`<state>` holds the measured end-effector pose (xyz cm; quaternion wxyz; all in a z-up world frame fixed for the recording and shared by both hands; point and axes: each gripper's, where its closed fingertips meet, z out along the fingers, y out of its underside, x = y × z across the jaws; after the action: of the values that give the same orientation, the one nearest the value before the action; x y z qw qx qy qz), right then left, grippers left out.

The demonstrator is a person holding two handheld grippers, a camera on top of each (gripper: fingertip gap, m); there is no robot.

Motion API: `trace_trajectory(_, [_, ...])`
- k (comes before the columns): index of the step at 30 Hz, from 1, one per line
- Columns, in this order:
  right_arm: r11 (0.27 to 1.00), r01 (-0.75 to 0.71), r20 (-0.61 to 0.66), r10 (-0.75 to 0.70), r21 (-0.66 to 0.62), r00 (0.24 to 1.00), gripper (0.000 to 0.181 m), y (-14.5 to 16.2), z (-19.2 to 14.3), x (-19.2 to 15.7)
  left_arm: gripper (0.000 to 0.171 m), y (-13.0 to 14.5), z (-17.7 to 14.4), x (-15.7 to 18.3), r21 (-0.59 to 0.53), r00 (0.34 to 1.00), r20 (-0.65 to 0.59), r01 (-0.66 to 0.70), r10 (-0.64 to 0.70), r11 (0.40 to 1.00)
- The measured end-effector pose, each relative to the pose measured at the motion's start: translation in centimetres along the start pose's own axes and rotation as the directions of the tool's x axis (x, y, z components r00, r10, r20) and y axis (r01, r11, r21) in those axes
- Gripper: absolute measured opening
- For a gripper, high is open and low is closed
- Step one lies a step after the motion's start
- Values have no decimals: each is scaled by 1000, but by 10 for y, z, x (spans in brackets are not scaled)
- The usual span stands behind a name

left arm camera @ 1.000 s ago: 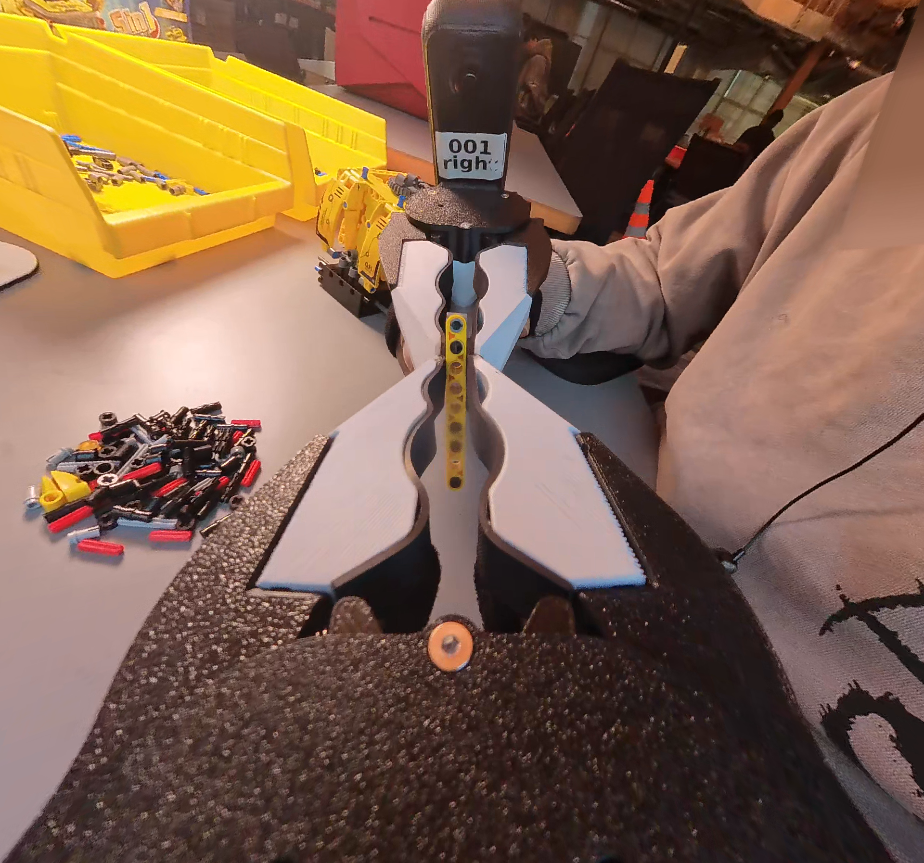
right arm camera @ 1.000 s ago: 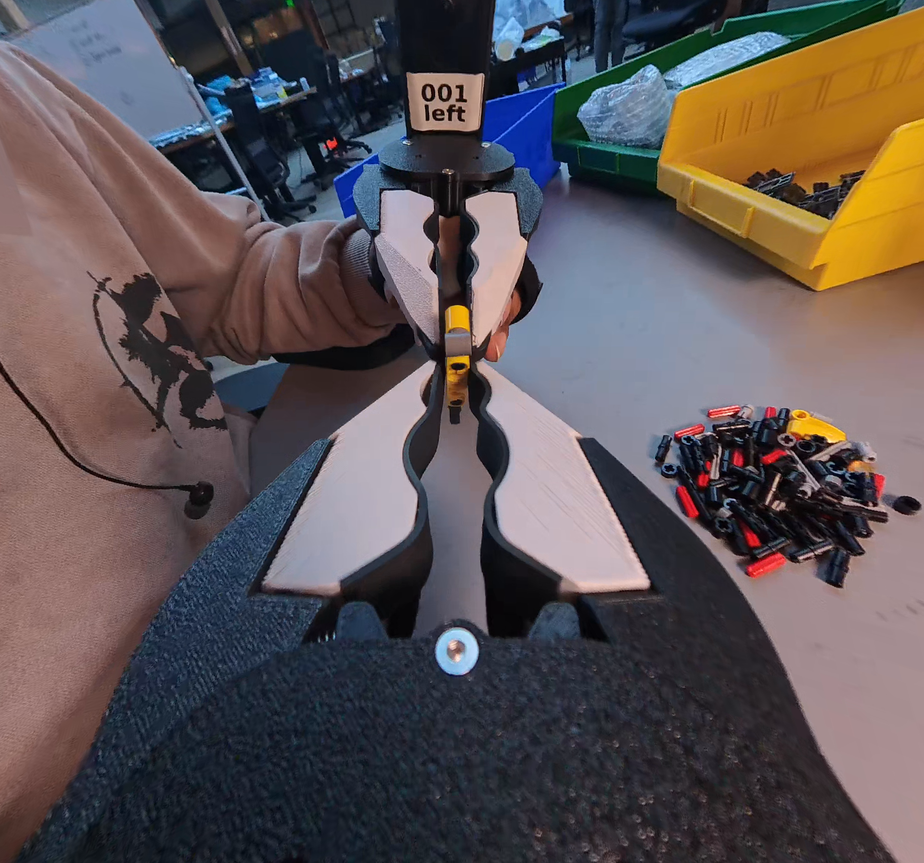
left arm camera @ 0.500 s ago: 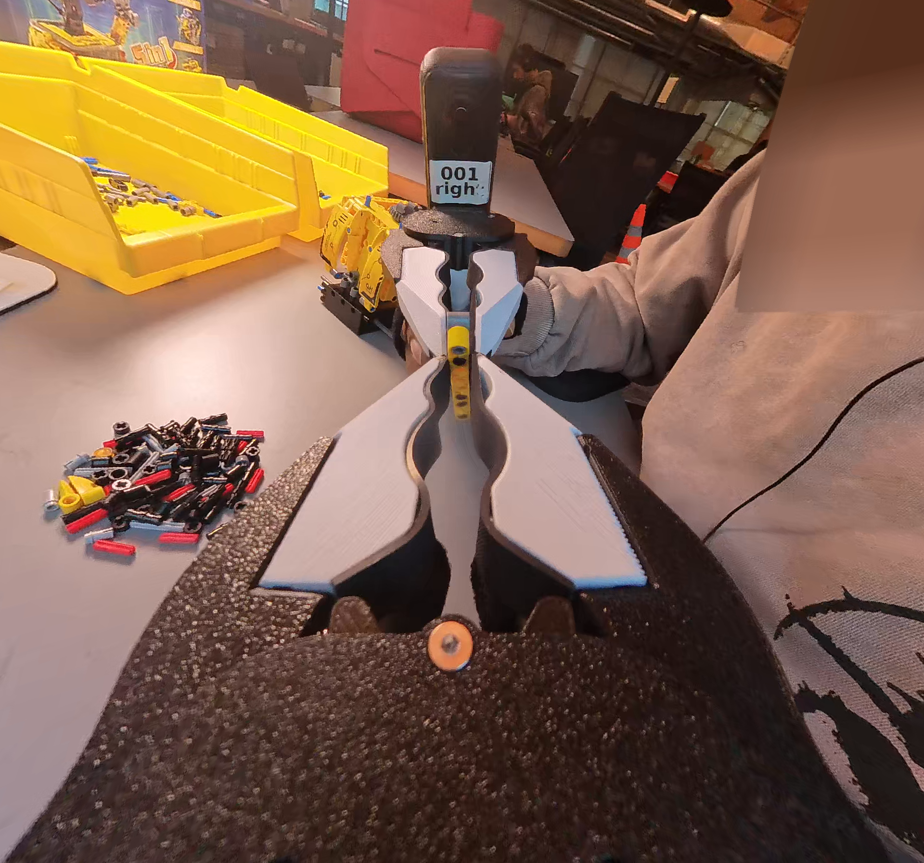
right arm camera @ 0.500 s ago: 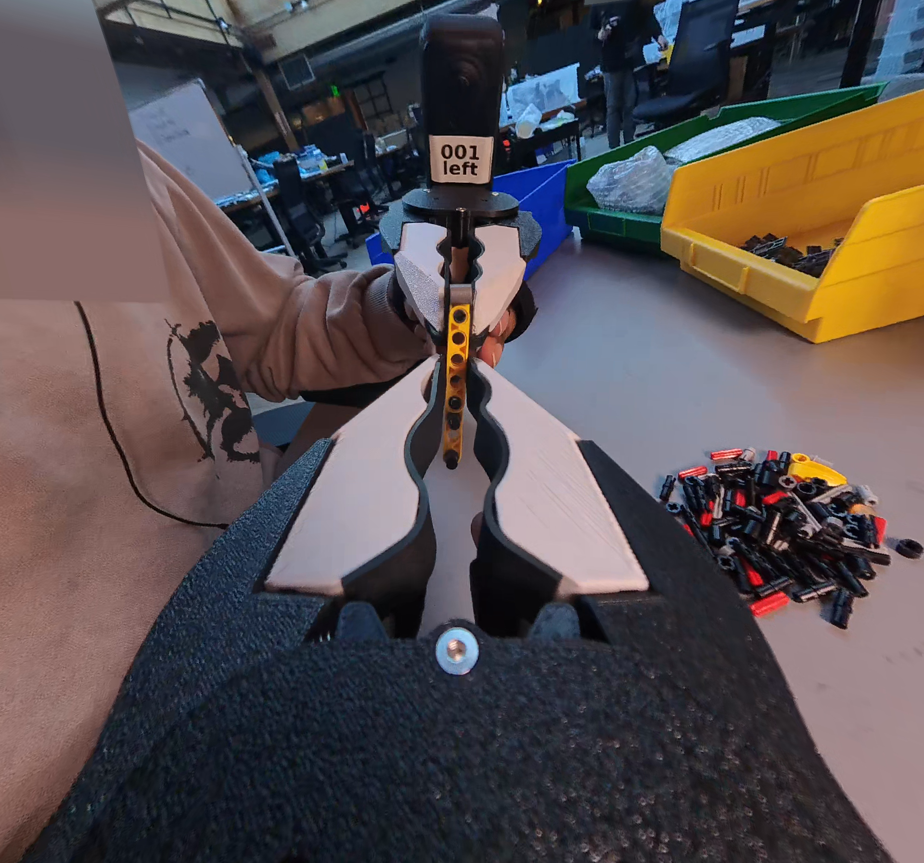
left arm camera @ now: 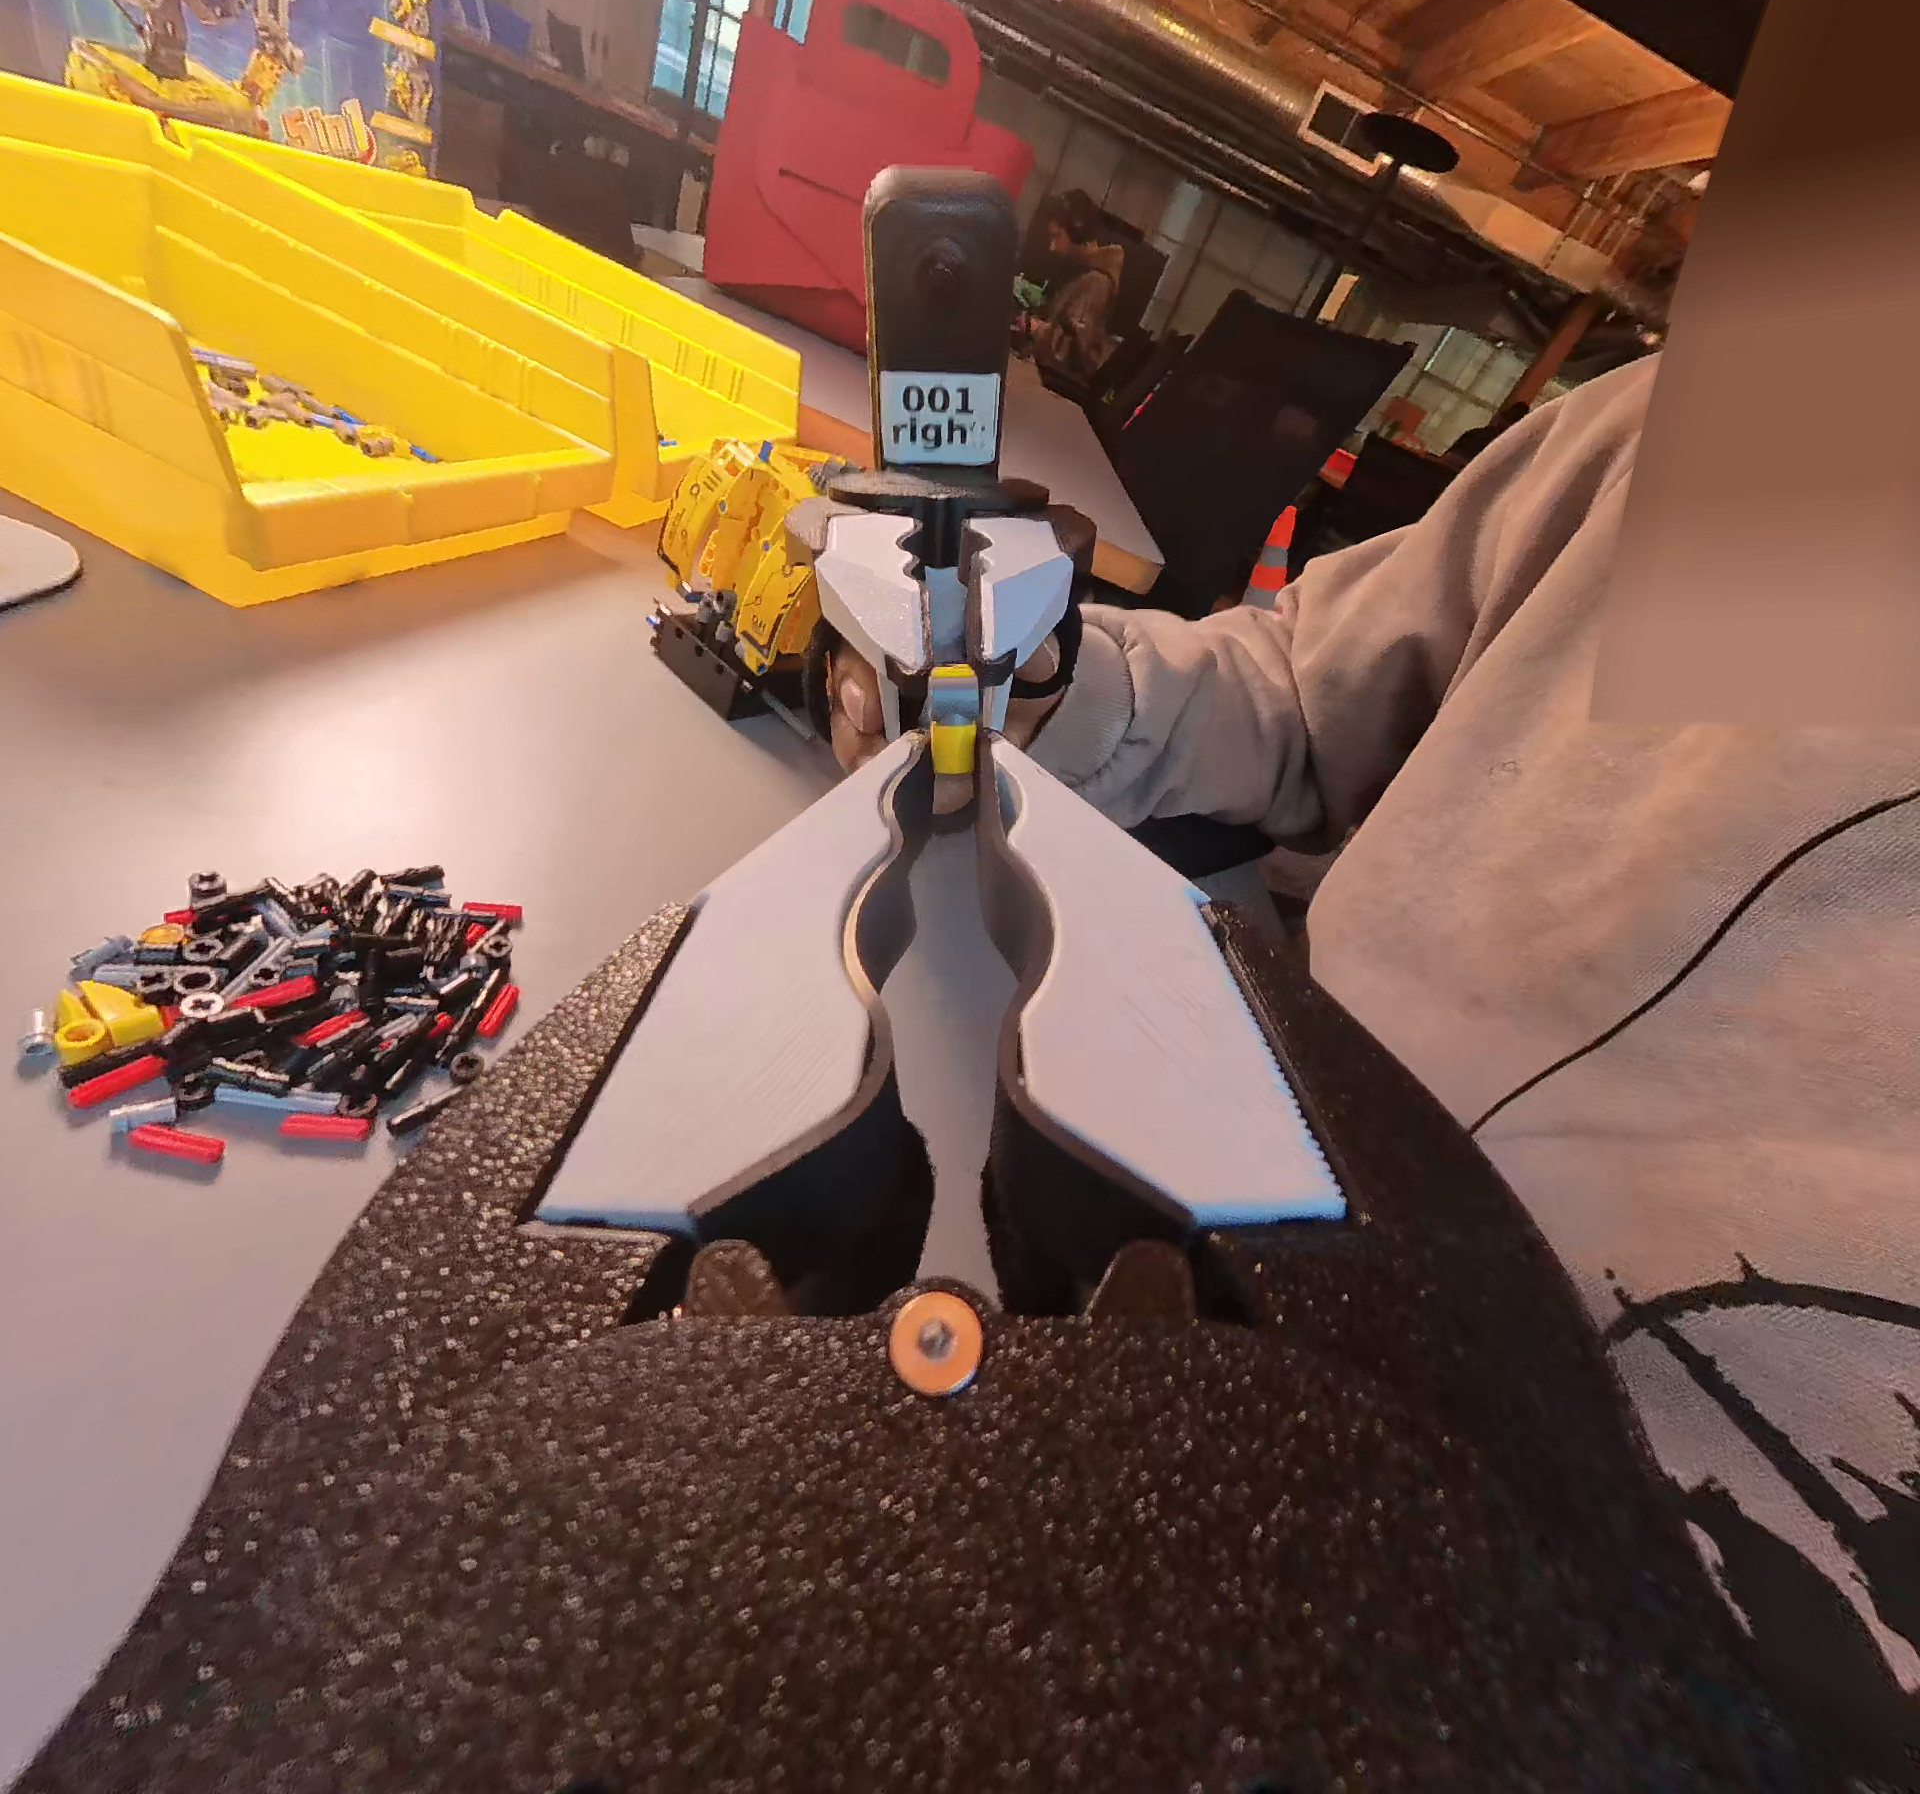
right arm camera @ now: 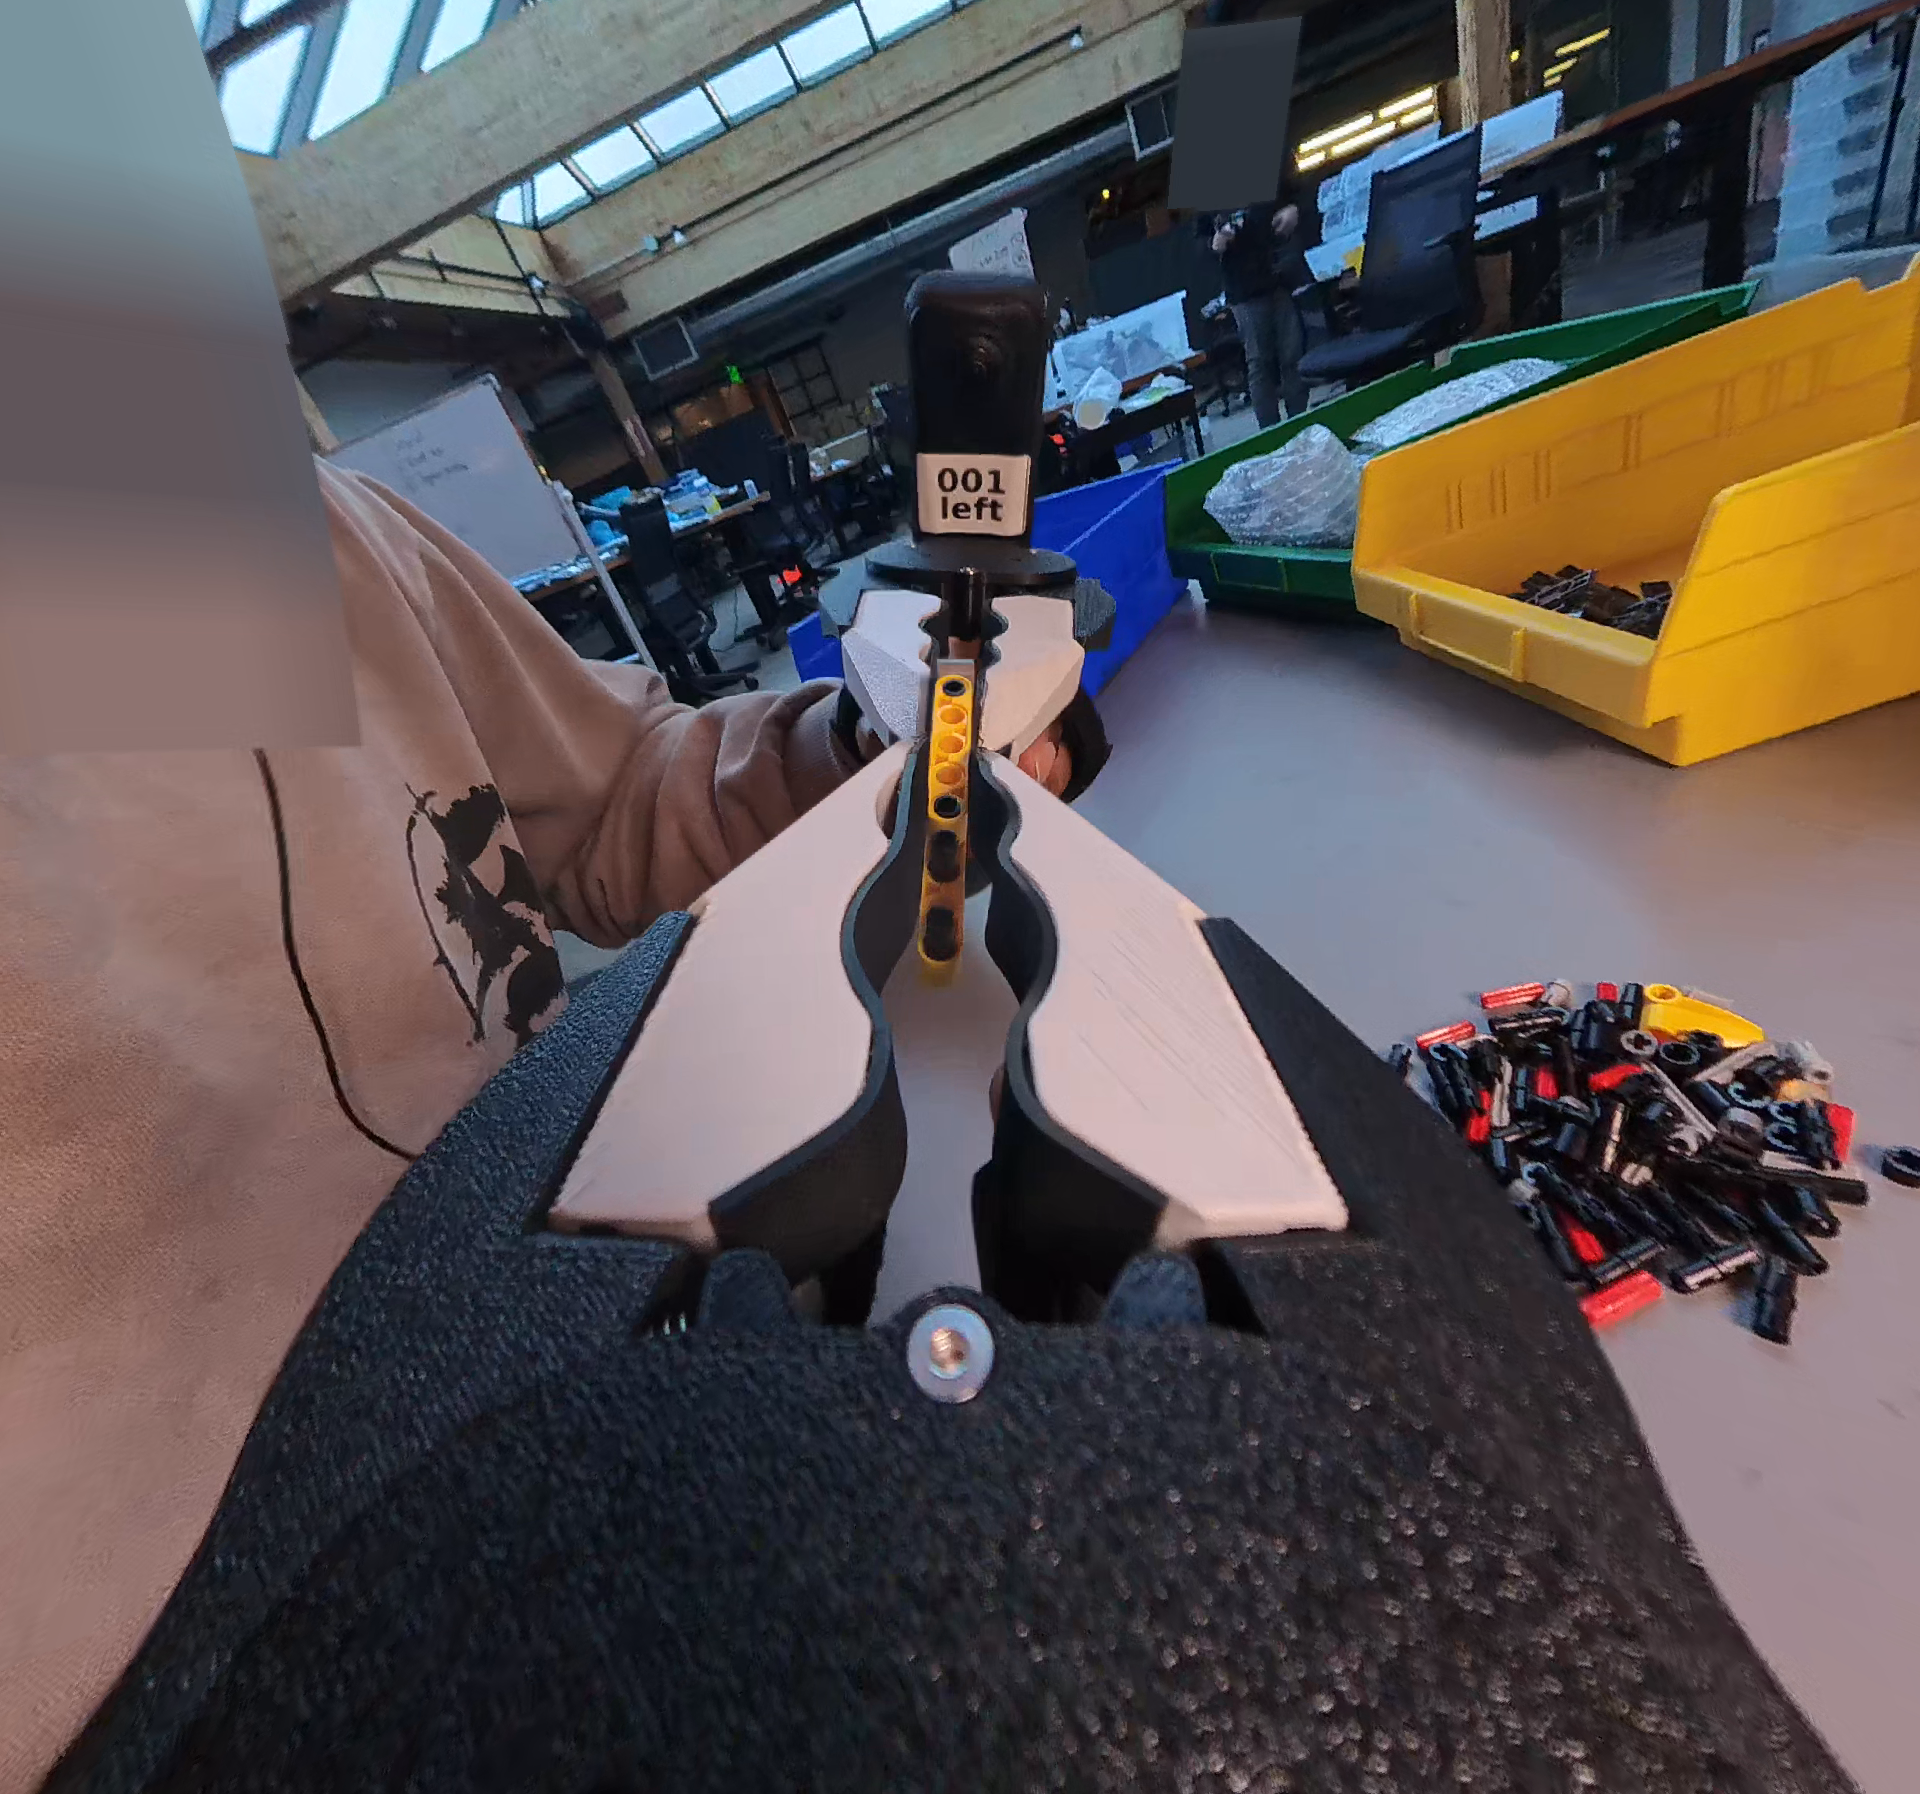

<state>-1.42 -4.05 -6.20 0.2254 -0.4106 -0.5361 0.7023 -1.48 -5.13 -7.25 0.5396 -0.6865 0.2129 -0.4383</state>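
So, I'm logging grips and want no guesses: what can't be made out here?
Left wrist view: the yellow beam shows end-on only; the left gripper hides its length.
Right wrist view: the dark parts in the yellow bin are too small to identify.

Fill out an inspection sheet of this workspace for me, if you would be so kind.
Surface: grey table, flat.
Things held: yellow holed beam, lifted off the table, gripped by both tools.
Clutter: loose pile of small black, red and grey parts; yellow and black assembly standing farther back.
Tools: left tool and right tool face each other, both shut on the beam.
Cables: thin black cable across the person's sweatshirt.
Surroundings: yellow bins with parts, green bin, blue bin, whiteboard.
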Motion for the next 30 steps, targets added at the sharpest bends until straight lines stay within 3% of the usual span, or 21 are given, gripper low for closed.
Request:
trace_trajectory(6, [978, 77, 21, -75, -195, 997, 8, 30, -1, -1, 6, 24, 8, 2, -134, 999, -9, -50, 50, 990])
trace_trajectory(11, [941, 159, 38, -154, -299, 987, 7, 41, -2, -6, 6, 36, 11, 7, -214, 985, 10, -169, 175, 962])
trace_trajectory(18, [912, 183, 36, -183, -367, 983, 6, 51, -6, -3, 6, 44, 16, 4, -214, 990, 30, -128, 137, 968])
trace_trajectory(20, [930, 163, 42, -158, -329, 986, 6, 44, -8, -6, 6, 38, 18, 8, -178, 998, 18, -63, 67, 982])
trace_trajectory(22, [961, 129, 37, -124, -244, 992, 5, 34, -7, -6, 6, 31, 19, 7, -148, 992, 54, -102, 111, 984])
trace_trajectory(24, [995, 21, 56, -16, -102, 998, 5, 20, 0, -7, 6, 44, 30, 6, -201, 986, 69, -136, 153, 970])
trace_trajectory(30, [999, -28, 69, 27, 22, 997, 4, 6, 3, -10, 7, 32, 33, 10, -149, 984, 79, -145, 158, 978])
